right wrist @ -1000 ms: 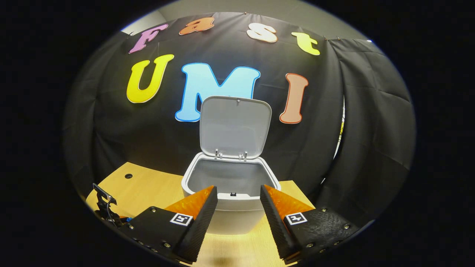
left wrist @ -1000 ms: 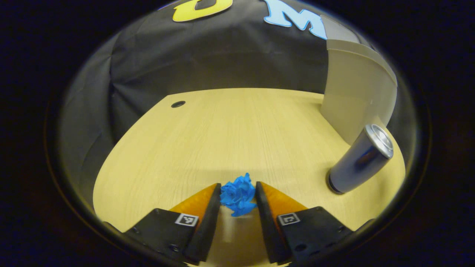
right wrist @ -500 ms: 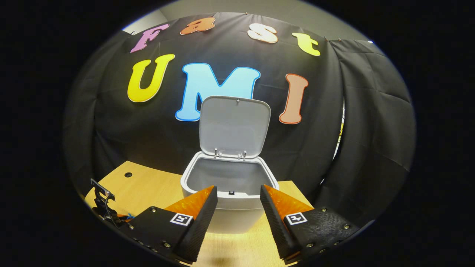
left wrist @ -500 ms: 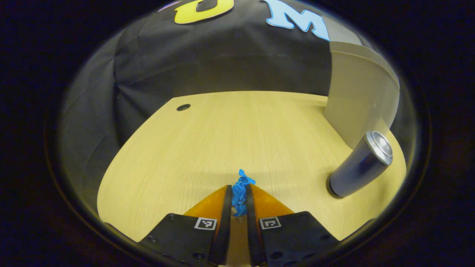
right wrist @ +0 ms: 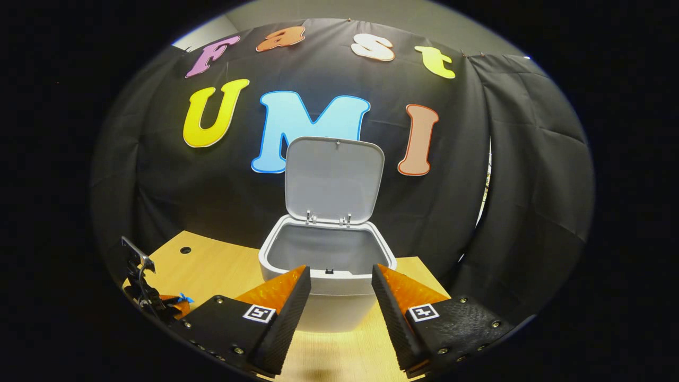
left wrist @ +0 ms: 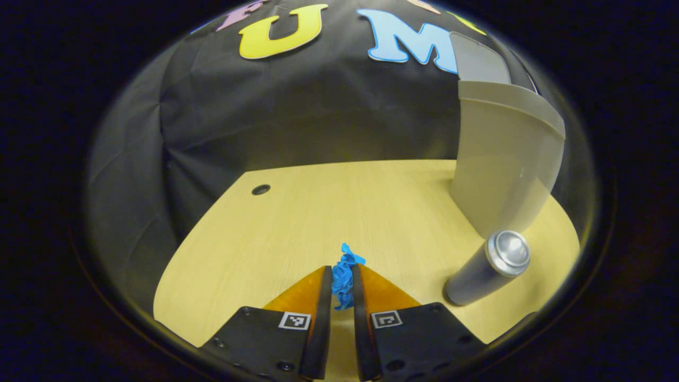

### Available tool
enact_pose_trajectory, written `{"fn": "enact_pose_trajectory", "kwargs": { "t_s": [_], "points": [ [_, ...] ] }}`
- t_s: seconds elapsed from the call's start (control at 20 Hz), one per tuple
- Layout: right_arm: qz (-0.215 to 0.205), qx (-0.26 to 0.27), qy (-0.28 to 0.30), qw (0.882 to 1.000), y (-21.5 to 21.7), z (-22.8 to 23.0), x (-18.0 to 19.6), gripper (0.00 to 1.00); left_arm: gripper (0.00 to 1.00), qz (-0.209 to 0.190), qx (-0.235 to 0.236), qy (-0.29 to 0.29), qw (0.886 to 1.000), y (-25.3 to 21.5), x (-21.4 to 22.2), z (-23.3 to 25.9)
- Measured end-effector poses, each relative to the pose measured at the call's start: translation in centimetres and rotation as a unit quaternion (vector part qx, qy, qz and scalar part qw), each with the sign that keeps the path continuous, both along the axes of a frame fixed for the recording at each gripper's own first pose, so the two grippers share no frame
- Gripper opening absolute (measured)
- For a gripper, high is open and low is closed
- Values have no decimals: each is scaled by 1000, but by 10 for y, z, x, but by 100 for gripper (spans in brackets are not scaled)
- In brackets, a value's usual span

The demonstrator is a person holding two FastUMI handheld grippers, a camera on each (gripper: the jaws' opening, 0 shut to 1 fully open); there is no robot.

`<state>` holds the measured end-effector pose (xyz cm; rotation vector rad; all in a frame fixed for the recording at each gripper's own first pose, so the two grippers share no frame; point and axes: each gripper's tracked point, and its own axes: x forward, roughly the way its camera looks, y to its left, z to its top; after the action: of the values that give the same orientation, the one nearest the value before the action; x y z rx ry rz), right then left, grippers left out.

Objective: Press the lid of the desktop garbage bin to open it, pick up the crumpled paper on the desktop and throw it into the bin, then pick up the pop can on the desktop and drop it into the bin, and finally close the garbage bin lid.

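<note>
1. Bin standing on bench, lid swung up and upright at the back hinge. Inside looks bare in the right gripper view; bottom not fully visible.
2. Crumpled paper, blue, pinched between both fingers of left gripper, fingers nearly together. A tuft sticking out past the fingertips. Whether lifted off the bench or touching it: cannot tell.
3. Pop can upright on bench, right of the left gripper, just beside the bin wall in the left gripper view. Apart from the paper.
4. Right gripper released, fingers spread wide, nothing between them, pointed straight at the bin front.
5. Small round hole in bench top, far left near the black cloth wall. Seen in the right gripper view too.
6. Nothing standing between paper and bin except open bench; can sits off to the side of that line.
7. Right gripper view: bin opening and lid underside, plus the left gripper at lower left edge with a blue scrap of paper at its tip. Left gripper view: can and bin outer wall, lid edge-on.
</note>
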<state>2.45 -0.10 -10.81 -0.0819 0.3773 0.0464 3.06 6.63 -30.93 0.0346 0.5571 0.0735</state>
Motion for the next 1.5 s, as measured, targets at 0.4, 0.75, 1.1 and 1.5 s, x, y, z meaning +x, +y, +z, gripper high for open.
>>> {"fn": "enact_pose_trajectory", "kwargs": {
  "t_s": [0.4, 0.75, 1.1, 1.5],
  "points": [
    [-10, 11, 3, 1000, -14, -5, -15, 76, 25, -23, 19, -45, 999, -17, 7, 44],
    [-18, 20, 10, 1000, -27, -12, -28, 76, 27, -25, 5, -88, 996, -29, 23, 94],
    [-35, 32, 10, 999, -46, -15, -39, 76, 27, -62, 1, -138, 988, -76, 46, 155],
    [-62, 41, 10, 997, -80, -18, -54, 76, 29, -105, -25, -180, 978, -150, 77, 210]
  ]
}}
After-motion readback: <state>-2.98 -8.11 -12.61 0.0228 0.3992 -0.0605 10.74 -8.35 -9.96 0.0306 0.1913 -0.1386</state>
